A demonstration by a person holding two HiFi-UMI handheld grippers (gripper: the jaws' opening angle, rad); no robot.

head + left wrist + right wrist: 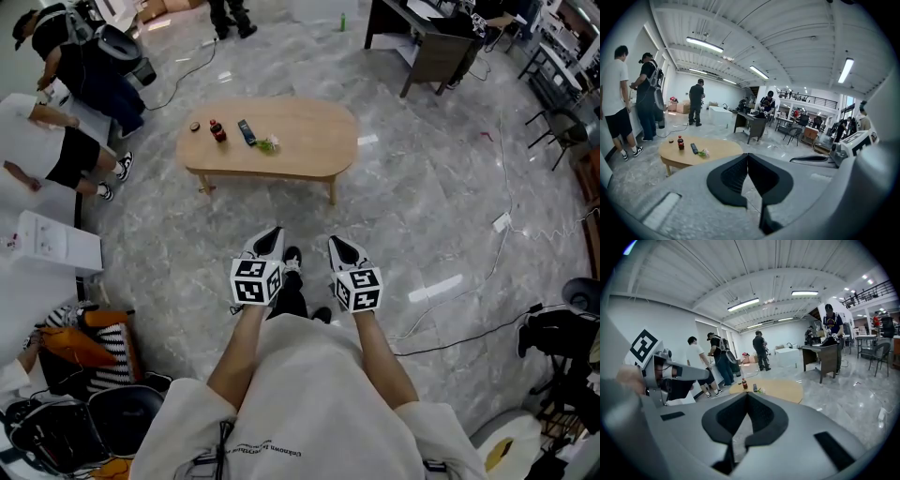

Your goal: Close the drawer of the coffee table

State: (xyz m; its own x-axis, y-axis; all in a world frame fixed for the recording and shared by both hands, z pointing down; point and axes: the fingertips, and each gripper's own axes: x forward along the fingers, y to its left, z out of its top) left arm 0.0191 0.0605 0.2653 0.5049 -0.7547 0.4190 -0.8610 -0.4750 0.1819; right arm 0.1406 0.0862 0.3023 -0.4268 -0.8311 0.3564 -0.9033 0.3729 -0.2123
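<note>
Right gripper (746, 394) closed, coffee table (783, 390) ahead

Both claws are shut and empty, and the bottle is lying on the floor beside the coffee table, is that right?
Not quite: the bottle stands upright on the coffee table, near its left end in the head view, not on the floor. The left claw and right claw are indeed shut and empty.

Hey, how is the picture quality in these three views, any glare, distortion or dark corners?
Head view: even light, sharp, with white glare streaks on the glossy floor. Left gripper view: heavy fisheye bending, black corners, ceiling lamps blown out. Right gripper view: the same bending and dark rim; the coffee table is small but sharp.
</note>
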